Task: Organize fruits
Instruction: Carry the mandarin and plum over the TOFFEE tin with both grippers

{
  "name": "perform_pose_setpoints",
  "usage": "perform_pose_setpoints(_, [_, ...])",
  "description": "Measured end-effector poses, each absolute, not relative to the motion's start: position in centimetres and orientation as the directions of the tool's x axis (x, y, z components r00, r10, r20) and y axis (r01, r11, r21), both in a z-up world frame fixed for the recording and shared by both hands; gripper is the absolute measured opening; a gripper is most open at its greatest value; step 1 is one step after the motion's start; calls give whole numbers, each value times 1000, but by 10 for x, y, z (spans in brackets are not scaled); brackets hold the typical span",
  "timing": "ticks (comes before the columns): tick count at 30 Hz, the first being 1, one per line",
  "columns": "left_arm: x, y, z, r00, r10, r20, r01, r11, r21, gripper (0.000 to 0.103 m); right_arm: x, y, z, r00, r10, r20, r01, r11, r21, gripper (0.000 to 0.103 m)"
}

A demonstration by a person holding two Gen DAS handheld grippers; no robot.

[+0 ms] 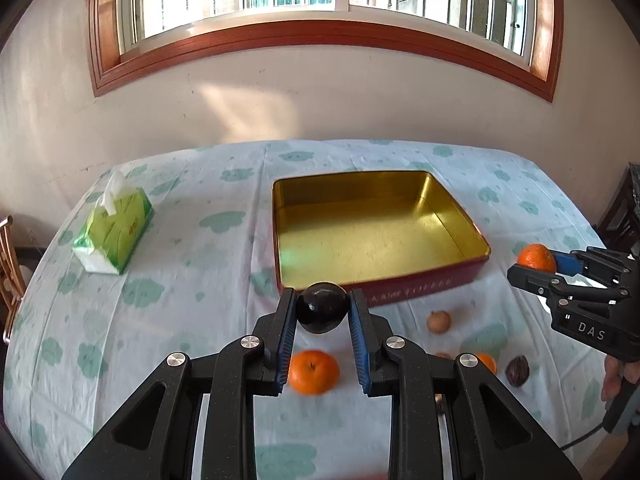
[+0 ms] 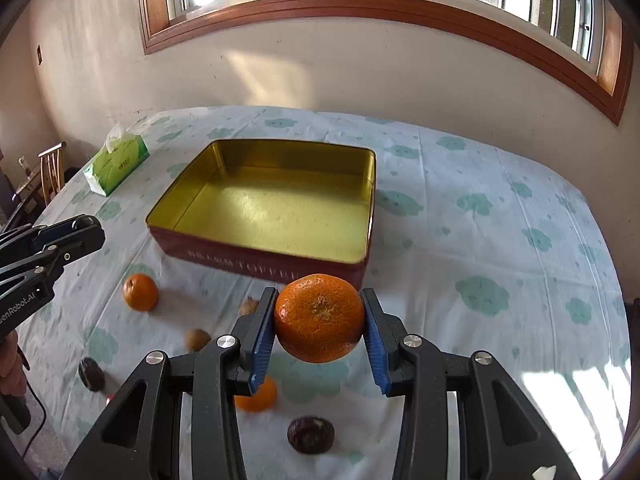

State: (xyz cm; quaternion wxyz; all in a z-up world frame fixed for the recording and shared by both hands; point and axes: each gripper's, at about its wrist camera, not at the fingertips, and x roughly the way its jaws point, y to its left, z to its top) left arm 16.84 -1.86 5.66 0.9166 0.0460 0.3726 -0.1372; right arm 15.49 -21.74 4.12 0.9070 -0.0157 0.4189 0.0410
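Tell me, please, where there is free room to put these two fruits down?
The tin holds nothing, so its whole gold floor is free. The cloth between the tin and the tissue pack is bare, as is the cloth right of the tin. In front of the tin it is crowded with loose oranges and dark fruits.

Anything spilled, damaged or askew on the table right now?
Nothing stands out. The tin sits flat and empty, the tissue pack lies at the far corner, and loose fruit, like one orange, lies unbroken on the cloth.
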Motion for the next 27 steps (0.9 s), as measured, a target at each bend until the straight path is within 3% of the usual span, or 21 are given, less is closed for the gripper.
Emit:
perform_pose_setpoints(11, [254,-42,19,608,-186,-772,296,955,2,27,248,-208,16,583,47,-811,-103,995,-16,38])
perform_pose_setpoints(27, [272,-49,-17,528,-128,-839,245,969,7,27,257,-206,-17,513,32,-858,-73,997,-7,38])
